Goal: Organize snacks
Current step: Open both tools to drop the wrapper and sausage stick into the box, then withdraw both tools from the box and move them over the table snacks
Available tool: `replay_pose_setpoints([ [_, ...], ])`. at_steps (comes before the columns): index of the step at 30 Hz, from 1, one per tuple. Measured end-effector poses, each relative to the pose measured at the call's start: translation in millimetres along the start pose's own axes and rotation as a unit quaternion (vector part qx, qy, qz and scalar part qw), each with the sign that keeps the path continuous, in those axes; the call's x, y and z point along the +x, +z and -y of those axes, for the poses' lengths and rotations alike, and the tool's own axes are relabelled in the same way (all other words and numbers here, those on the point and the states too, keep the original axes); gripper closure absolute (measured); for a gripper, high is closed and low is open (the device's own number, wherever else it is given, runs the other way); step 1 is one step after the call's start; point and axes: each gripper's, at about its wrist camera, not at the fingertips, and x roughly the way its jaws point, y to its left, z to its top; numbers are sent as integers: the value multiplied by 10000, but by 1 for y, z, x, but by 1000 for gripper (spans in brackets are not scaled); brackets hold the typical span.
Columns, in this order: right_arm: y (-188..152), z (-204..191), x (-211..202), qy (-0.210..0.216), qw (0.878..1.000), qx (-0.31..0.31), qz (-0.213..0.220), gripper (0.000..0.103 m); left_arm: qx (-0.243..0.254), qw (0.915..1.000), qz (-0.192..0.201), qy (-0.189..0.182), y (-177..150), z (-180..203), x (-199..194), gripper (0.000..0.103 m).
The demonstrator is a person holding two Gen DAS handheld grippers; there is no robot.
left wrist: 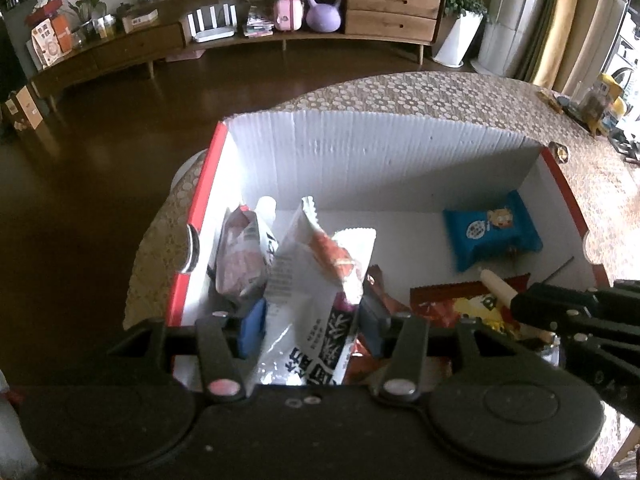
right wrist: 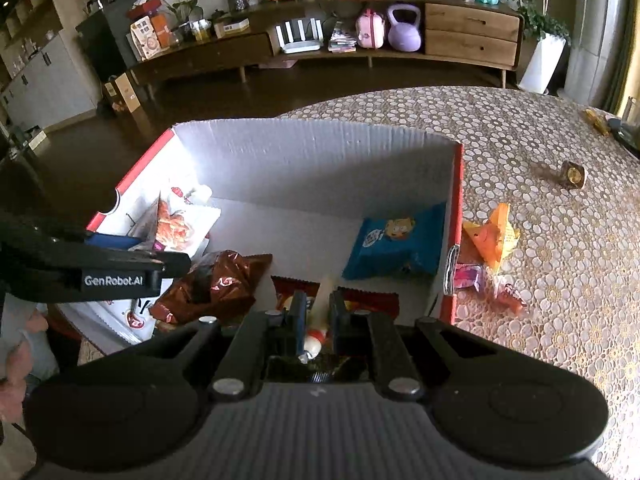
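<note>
A cardboard box [left wrist: 360, 160], white inside and red outside, stands on the table. My left gripper [left wrist: 312, 320] is low in its left end, jaws open, with a white snack packet [left wrist: 308, 276] standing loosely between the blue pads. A pinkish packet [left wrist: 240, 256] leans on the left wall beside it. My right gripper [right wrist: 316, 312] is shut on a cream sausage stick [right wrist: 322, 292] above a red and yellow packet [right wrist: 372, 300]. The stick [left wrist: 496, 286] also shows in the left wrist view. A blue packet [right wrist: 400, 244] lies at the box's right end, and a shiny brown packet [right wrist: 216, 280] lies in the middle.
To the right of the box, an orange packet [right wrist: 492, 236] and small pink packets [right wrist: 468, 276] lie on the patterned tablecloth [right wrist: 540, 140]. A small brown item [right wrist: 572, 176] sits farther back. The table edge and dark floor are beyond the box. A hand [right wrist: 16, 360] is at the left.
</note>
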Motion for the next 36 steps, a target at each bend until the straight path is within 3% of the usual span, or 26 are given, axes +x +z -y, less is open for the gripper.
replay_pose_setpoints([
  [3,0,1,-3,29,10000,16,17,91,27,9999,122,41,-1,2,-5,27],
  [6,0,1,-8,69,9999,57,58,86,82,9996,258,34,0,5,-15,23],
  [10,-2,3,-20,167,9996,149,184,49,117,9989,443,41,-5,9,-31,9],
  [11,-2,4,-24,182,9994,161,239,42,141,9987,486,51,-6,11,-34,8],
  [15,-3,3,-41,265,9987,156,399,41,186,9980,608,36,-10,15,-50,7],
  [18,-5,4,-56,293,9981,168,513,33,136,9970,756,-41,-11,16,-63,2],
  [26,-19,10,-98,410,9961,151,762,25,206,9936,1106,-29,-20,26,-102,0],
  [36,-43,31,-158,387,9933,30,1088,20,349,9900,1329,-319,-42,60,-143,0],
])
